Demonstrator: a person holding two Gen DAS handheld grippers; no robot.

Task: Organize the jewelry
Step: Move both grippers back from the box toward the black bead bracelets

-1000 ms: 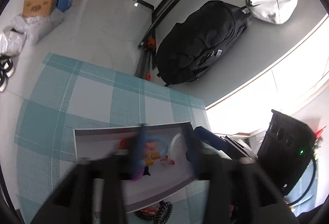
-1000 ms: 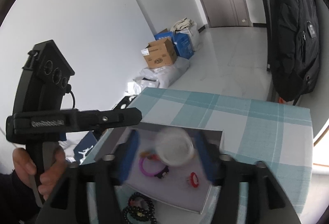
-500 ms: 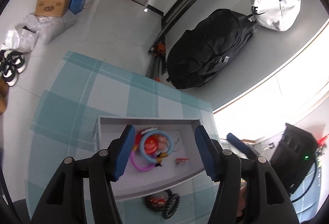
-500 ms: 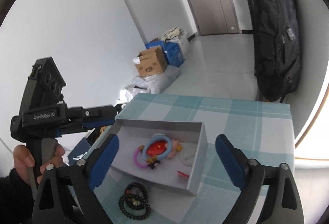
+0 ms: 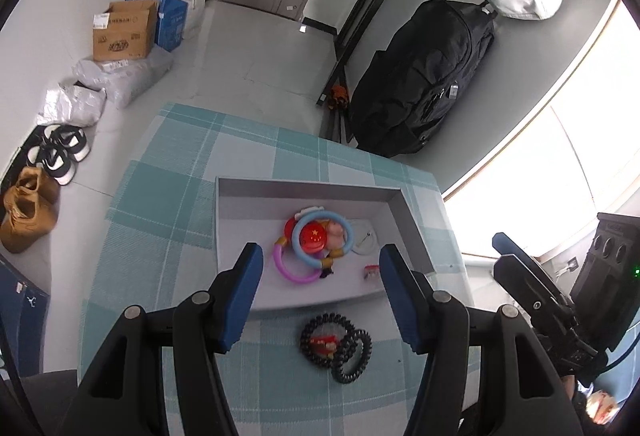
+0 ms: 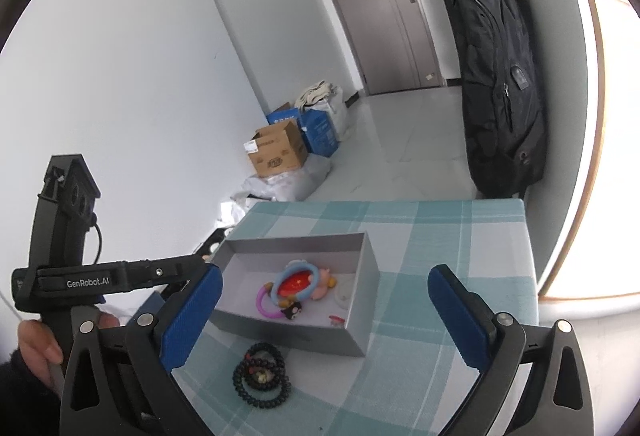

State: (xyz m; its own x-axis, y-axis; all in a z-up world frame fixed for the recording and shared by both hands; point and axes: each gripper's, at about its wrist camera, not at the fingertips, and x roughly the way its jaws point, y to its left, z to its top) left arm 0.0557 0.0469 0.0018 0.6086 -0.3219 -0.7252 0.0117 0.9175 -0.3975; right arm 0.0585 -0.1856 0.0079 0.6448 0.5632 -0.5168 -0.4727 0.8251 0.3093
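A grey box (image 5: pixel 304 190) (image 6: pixel 360 336) stands on the teal checked tablecloth. Inside it lie a blue ring with a red disc (image 5: pixel 322 236) (image 6: pixel 296 280), a purple ring (image 5: pixel 290 270) (image 6: pixel 264 306), a small white disc (image 5: pixel 364 238) (image 6: pixel 344 296) and a small red piece (image 5: pixel 372 271) (image 6: pixel 337 320). Black bead bracelets (image 5: pixel 336 344) (image 6: pixel 262 374) lie on the cloth in front of the box. My left gripper (image 5: pixel 320 288) is open and empty above the box's near wall. My right gripper (image 6: pixel 324 320) is open and empty, raised above the box and bracelets.
The tablecloth (image 5: pixel 176 172) (image 6: pixel 460 236) ends at the table's far edge. Beyond it on the floor are a black backpack (image 5: pixel 424 76) (image 6: pixel 504 84), cardboard boxes (image 5: pixel 124 32) (image 6: pixel 276 152), plastic bags and shoes (image 5: pixel 60 152). A bright window (image 5: pixel 552 172) lies to the right.
Both grippers have pulled back and up from the box. The right gripper has opened wide and the white disc it carried now lies in the box. The left gripper is also clear of the box.
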